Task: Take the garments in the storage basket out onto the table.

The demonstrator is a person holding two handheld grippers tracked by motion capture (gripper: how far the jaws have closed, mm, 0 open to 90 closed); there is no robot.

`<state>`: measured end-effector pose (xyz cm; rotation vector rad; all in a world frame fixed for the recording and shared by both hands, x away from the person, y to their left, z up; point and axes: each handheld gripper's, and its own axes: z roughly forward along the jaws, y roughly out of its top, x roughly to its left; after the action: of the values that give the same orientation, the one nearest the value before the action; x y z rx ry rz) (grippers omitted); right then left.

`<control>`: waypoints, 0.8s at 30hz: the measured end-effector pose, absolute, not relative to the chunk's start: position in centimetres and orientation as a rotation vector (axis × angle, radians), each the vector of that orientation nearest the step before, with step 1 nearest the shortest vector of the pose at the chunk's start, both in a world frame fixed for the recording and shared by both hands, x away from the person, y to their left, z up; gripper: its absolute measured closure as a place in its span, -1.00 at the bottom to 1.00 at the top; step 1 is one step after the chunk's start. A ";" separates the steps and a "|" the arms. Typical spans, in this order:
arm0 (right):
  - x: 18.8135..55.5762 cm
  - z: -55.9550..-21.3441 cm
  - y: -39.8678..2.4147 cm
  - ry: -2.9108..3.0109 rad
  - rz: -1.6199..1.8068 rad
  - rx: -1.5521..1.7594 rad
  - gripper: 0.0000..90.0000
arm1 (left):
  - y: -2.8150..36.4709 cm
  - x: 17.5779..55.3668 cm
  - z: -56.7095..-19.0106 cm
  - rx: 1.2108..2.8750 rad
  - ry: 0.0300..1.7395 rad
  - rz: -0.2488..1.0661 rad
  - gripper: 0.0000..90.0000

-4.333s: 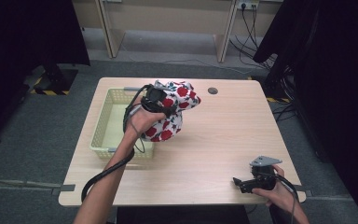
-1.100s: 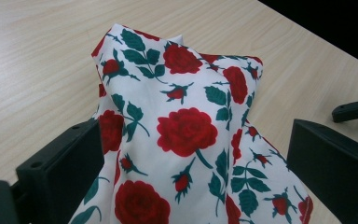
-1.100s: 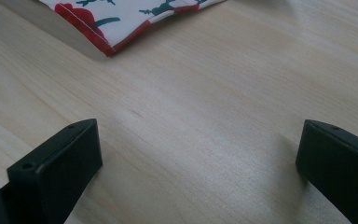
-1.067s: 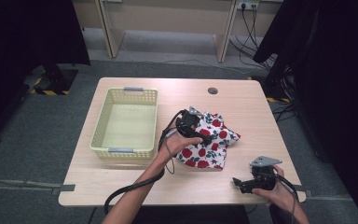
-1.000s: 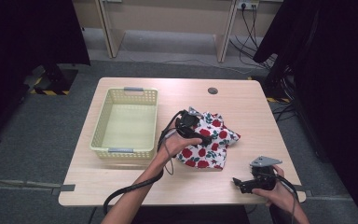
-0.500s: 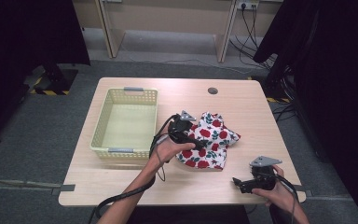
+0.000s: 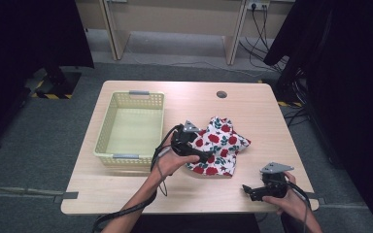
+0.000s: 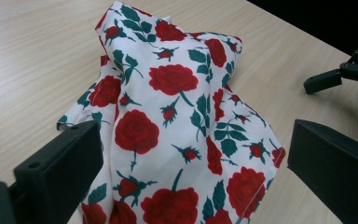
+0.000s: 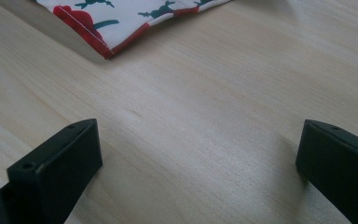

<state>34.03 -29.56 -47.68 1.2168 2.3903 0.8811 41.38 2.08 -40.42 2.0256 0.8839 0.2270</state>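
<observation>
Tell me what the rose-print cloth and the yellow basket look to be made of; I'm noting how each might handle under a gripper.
The rose-print cloth looks like thin woven fabric, perhaps cotton: matte, softly creased, with a stitched hem. The yellow basket looks like moulded plastic: stiff walls pierced with regular holes, slight sheen, grey handles. Both are judged by look alone.

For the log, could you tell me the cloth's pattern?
Red roses, green leaves on white cloth, clearest in the left gripper view.
</observation>
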 end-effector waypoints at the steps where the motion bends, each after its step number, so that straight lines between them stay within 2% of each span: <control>1: 34.0 -47.7 -29.6 2.390 0.883 1.218 -0.99 | 2.2 41.2 -40.4 2.026 0.881 0.228 -0.96; 24: 34.0 -47.7 -29.5 2.388 0.882 1.219 -0.99 | 3.2 37.9 -41.9 2.019 0.843 0.205 -0.96</control>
<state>34.01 -29.53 -47.68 1.2187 2.3884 0.8815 37.89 3.24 -41.94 2.0185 0.8428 0.2046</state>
